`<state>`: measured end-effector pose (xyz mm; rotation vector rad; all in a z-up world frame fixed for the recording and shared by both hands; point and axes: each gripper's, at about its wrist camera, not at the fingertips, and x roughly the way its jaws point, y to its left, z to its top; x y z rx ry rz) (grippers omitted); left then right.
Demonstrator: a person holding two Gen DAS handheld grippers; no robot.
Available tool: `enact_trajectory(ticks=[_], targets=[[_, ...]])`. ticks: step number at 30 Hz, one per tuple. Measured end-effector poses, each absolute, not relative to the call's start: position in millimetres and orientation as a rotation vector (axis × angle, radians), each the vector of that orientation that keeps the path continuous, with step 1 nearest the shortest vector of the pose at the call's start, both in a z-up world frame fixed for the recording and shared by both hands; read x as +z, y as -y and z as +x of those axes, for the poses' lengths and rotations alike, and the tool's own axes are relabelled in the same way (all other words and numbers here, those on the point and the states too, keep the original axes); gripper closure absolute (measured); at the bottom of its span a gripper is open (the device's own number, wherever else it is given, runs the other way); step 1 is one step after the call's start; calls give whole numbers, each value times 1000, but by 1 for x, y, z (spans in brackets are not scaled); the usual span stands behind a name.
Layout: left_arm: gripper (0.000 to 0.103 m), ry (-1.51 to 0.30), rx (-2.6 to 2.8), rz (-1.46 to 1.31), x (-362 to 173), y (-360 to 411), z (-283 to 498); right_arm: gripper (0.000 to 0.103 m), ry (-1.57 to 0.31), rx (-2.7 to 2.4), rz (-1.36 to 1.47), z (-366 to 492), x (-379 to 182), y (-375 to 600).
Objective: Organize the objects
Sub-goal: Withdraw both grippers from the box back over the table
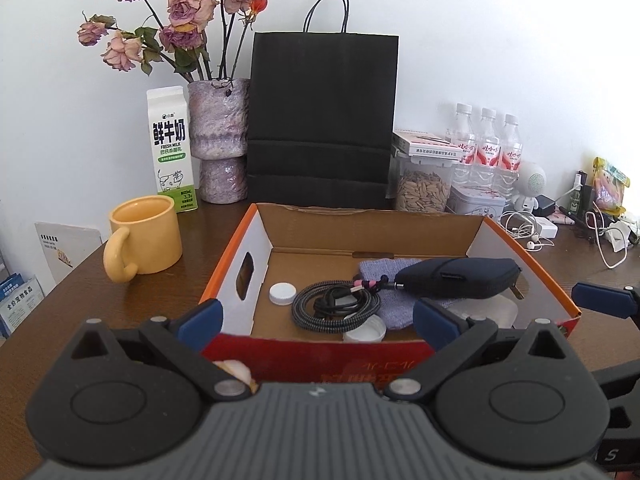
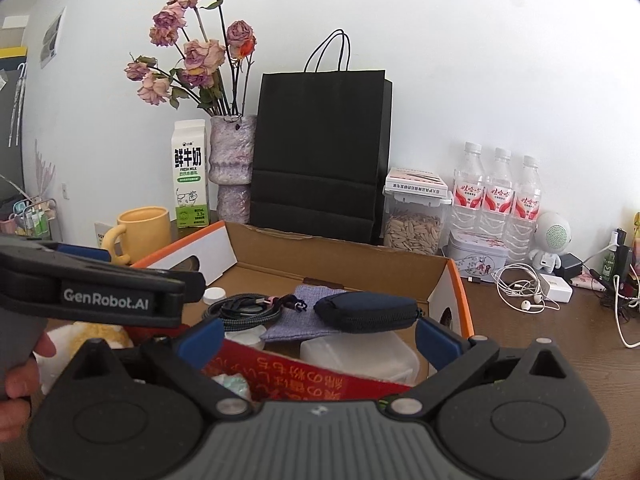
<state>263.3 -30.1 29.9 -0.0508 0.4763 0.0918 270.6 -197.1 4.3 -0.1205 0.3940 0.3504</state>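
An open cardboard box (image 1: 262, 240) (image 2: 448, 280) with orange and red sides stands on the brown table right in front of both grippers. Inside lie a dark zip pouch (image 1: 456, 278) (image 2: 366, 310), a coiled braided cable (image 1: 334, 306) (image 2: 240, 308), a lilac knit cloth (image 1: 390, 308) (image 2: 304, 322), two white caps (image 1: 282, 293) (image 1: 364, 332) and a clear plastic container (image 2: 360, 354). My left gripper (image 1: 318, 322) hangs open over the box's near wall, holding nothing. My right gripper (image 2: 318, 340) is open too, at the box's right near corner. The left gripper's body (image 2: 100, 292) crosses the right wrist view.
A yellow mug (image 1: 144, 236), milk carton (image 1: 172, 150), vase of dried roses (image 1: 220, 140) and black paper bag (image 1: 320, 120) line the wall. A seed jar (image 1: 422, 184), tin, three water bottles (image 1: 488, 148), earphones (image 2: 520, 288) and chargers crowd the right side.
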Motion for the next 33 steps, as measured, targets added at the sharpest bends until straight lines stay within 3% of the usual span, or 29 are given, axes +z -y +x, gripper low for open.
enact_trajectory(ticks=[20,33], targets=[[0,-576,144,-52,11,-9,173,1,-522,364,-166,181,-24,192],[0,-614,174,-63,0,-41,156,1,-628,365,-189,180,-50,178]])
